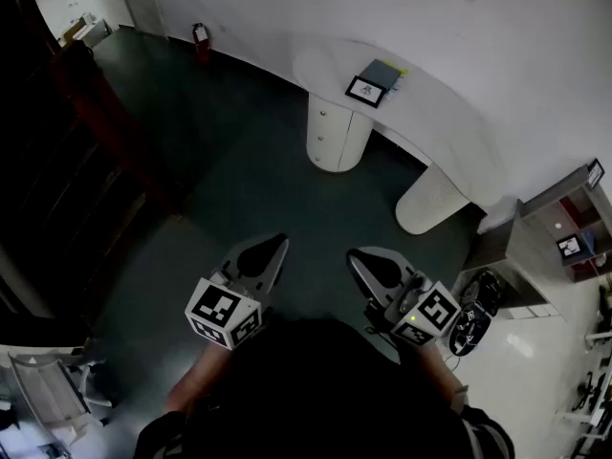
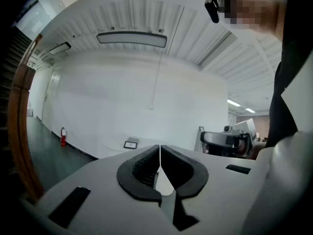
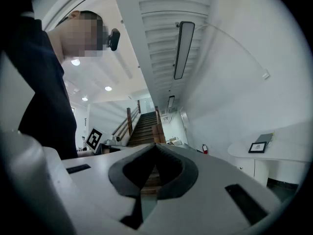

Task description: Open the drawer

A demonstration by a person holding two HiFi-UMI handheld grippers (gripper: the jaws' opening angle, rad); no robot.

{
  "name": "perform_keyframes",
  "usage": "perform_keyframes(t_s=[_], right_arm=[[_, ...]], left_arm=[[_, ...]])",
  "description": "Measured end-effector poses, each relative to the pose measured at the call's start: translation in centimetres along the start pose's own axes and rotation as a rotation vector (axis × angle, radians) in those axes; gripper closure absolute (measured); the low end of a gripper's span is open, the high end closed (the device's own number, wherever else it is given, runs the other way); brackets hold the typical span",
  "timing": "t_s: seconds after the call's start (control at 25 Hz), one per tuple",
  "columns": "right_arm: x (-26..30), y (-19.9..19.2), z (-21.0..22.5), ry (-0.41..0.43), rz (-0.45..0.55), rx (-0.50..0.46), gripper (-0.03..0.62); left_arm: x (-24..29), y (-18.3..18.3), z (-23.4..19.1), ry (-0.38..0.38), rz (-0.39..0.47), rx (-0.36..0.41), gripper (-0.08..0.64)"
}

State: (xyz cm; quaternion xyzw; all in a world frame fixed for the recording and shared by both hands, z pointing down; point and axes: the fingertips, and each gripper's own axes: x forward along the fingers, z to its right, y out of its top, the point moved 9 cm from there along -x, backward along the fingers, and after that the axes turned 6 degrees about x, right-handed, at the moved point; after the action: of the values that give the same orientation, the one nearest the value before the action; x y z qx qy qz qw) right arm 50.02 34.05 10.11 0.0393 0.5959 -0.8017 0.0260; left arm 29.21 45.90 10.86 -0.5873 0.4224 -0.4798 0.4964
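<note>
Two tongs clenched, empty: left tongs point(image 1: 275, 245), right tongs point(image 1: 355, 255), side by side above dark floor point(image 1: 277, 185). Drawer pedestal point(image 1: 337, 130) under curved white bench point(image 1: 449, 113), well apart ahead.

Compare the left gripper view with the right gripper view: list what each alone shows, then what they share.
Left gripper view only: the left gripper, its tongs shut on nothing. Right gripper view only: the right gripper, also shut and empty, a wooden staircase, a marker cube, and the white cabinet under the curved desk. Both: that desk, the framed picture on it, the red fire extinguisher, and a long ceiling light.
</note>
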Motion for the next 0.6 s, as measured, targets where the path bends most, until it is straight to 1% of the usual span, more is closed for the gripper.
perform_keyframes(t_s=[0.32, 0.44, 0.6], right_arm=[[4.0, -0.4, -1.0, 0.059, -0.006, -0.002, 0.578], [6.0, -0.9, -1.7, 0.095, -0.005, 0.010, 0.578], [9.6, -1.1, -3.4, 0.157, 0.021, 0.019, 0.577]], left_arm=[[-2.6, -0.2, -2.5, 0.041, 0.002, 0.008, 0.541], [-4.1, -0.4, -3.7, 0.063, 0.000, 0.009, 0.541], [-7.1, -0.4, -5.9, 0.106, 0.007, 0.016, 0.541]])
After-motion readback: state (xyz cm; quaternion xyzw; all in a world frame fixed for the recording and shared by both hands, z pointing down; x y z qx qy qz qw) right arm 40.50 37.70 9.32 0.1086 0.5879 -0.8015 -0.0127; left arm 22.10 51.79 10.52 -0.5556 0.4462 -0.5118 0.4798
